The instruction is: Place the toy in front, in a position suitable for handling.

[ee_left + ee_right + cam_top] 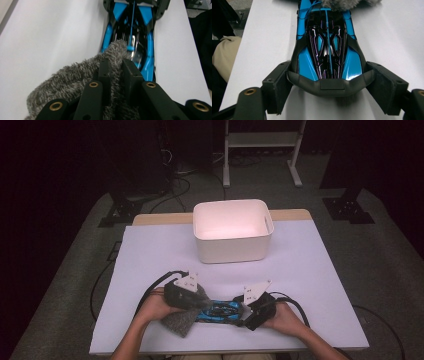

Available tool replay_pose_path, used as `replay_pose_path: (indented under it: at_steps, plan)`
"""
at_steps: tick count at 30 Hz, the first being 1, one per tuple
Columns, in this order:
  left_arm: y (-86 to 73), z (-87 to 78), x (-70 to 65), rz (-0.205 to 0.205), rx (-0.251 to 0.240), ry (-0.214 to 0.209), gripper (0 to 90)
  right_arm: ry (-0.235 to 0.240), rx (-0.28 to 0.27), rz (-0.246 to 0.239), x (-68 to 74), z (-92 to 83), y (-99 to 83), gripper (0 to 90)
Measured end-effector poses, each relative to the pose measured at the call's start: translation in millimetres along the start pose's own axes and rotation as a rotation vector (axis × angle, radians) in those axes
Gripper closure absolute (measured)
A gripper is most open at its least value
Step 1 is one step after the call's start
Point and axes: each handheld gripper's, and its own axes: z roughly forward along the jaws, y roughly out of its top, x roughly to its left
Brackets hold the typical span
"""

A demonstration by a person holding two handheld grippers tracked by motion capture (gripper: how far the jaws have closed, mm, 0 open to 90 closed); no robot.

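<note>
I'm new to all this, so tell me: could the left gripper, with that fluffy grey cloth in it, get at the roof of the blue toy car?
Probably yes. The left gripper is shut on the grey cloth, whose tip already lies against the blue toy car, with nothing between them. The right gripper grips the car's other end.

The toy car (pixel 328 50) is bright blue with glossy black panels, thin purple lines and a matt black end. Touching it, the fuzzy cloth (pixel 80 77) is mottled grey. Beyond the car, the bin (pixel 232 232) is plain white.
</note>
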Motion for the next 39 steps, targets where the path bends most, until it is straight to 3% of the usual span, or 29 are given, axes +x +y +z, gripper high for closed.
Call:
replay_pose_path:
  at_steps: [6, 20, 27, 39]
  plan:
    - [1.7, 1.2, 0.8, 0.001, 0.002, -0.004, 78.4, 0.000, 0.001, 0.007, 0.6, -0.4, -0.1, 22.9]
    - [-32.0, -17.7, 1.1, -0.061, 0.025, 0.033, 78.4, -0.001, 0.000, 0.002, 0.3, -0.1, -0.2, 23.0]
    - [-26.1, -12.7, 2.5, -0.059, 0.012, 0.028, 78.4, -0.001, -0.001, 0.002, 0.3, -0.1, -0.3, 23.0]
    - [-2.7, -3.1, 3.8, -0.015, -0.008, 0.010, 78.4, 0.001, -0.003, 0.004, 0.1, -0.2, -0.6, 23.0]
